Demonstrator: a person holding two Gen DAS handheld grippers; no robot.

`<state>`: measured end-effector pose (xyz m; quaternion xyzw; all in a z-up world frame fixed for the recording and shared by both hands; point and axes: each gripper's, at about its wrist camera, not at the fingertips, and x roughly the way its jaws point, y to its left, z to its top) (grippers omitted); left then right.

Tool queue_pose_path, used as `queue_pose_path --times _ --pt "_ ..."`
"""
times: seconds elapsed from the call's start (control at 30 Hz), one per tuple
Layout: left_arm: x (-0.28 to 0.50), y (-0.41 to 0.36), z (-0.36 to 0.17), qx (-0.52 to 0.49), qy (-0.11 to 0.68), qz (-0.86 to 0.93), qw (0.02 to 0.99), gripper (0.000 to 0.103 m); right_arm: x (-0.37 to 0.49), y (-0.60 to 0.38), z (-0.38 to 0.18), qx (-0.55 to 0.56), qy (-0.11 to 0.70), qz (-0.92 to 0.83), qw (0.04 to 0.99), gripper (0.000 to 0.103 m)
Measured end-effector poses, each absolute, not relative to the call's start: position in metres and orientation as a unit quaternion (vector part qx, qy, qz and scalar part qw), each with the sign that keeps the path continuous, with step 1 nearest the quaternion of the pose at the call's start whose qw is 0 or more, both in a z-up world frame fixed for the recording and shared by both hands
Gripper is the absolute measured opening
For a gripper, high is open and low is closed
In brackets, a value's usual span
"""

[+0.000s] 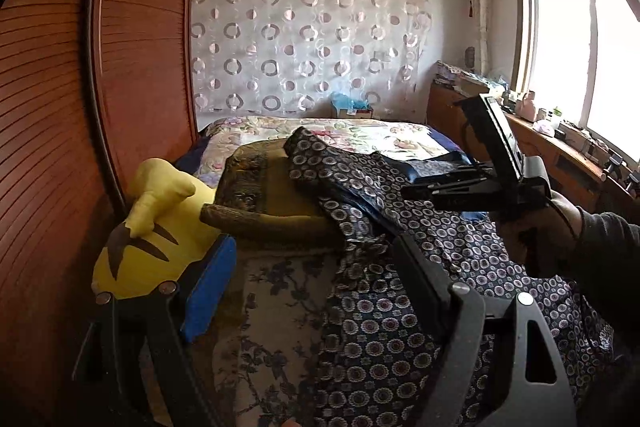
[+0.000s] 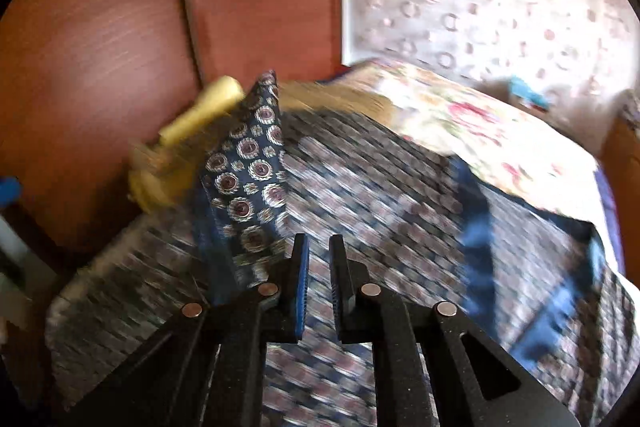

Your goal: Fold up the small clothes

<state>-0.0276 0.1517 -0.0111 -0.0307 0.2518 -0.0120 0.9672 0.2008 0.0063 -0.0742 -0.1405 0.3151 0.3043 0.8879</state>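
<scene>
The bed (image 1: 360, 135) fills the middle of the room, its pale floral cover running back to a wall hung with a ring-patterned curtain (image 1: 304, 35), and a reddish wooden wardrobe (image 1: 80, 87) stands along its left side. Spread across the near half of the bed lies the garment to be folded, a dark blue cloth (image 1: 400, 307) printed with small round flowers; one part of it is draped up over an olive cushion (image 1: 276, 187). In the right wrist view a corner of that cloth (image 2: 248, 163) stands up in a peak just beyond the fingers. A yellow plush toy (image 1: 156, 239) leans between cushion and wardrobe. The left tool (image 1: 304, 287) hovers over the cloth with its jaws spread wide and nothing between them. The right tool (image 2: 319, 259), held by a dark-sleeved hand (image 1: 540, 235), has its jaws drawn close with a narrow gap showing; whether any cloth is pinched there I cannot tell, the view being blurred.
</scene>
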Motion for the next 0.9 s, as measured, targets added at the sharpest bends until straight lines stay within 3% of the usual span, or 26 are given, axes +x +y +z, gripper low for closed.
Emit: queue_pose_path --times 0.03,0.07,0.17,0.6,0.67,0.73,0.77,0.9 --pt "-0.027 0.150 -0.011 -0.031 0.251 -0.015 0.967 0.081 0.203 0.003 -0.077 -0.139 0.319 0.301 0.888 0.039" --pt "-0.027 0.149 -0.011 -0.031 0.251 -0.016 0.967 0.081 0.202 -0.001 -0.077 -0.136 0.320 0.297 0.890 0.045" --pt "-0.026 0.145 -0.011 -0.030 0.251 -0.019 0.967 0.081 0.202 -0.004 -0.072 -0.113 0.309 0.314 0.890 0.049" --pt "-0.023 0.140 -0.015 -0.029 0.260 -0.027 0.965 0.081 0.194 0.058 -0.083 -0.164 0.311 0.390 0.851 0.050" --pt "-0.023 0.139 -0.016 -0.029 0.262 -0.027 0.964 0.081 0.198 0.063 -0.081 -0.168 0.316 0.387 0.850 0.033" --pt "-0.023 0.139 -0.017 -0.029 0.262 -0.028 0.964 0.081 0.205 0.065 -0.082 -0.168 0.318 0.386 0.850 0.023" --pt "-0.023 0.139 -0.018 -0.030 0.262 -0.029 0.964 0.081 0.204 0.063 -0.075 -0.164 0.316 0.387 0.851 0.013" --pt "-0.023 0.136 -0.021 -0.031 0.265 -0.030 0.963 0.081 0.208 0.053 -0.072 -0.147 0.309 0.368 0.865 0.009"
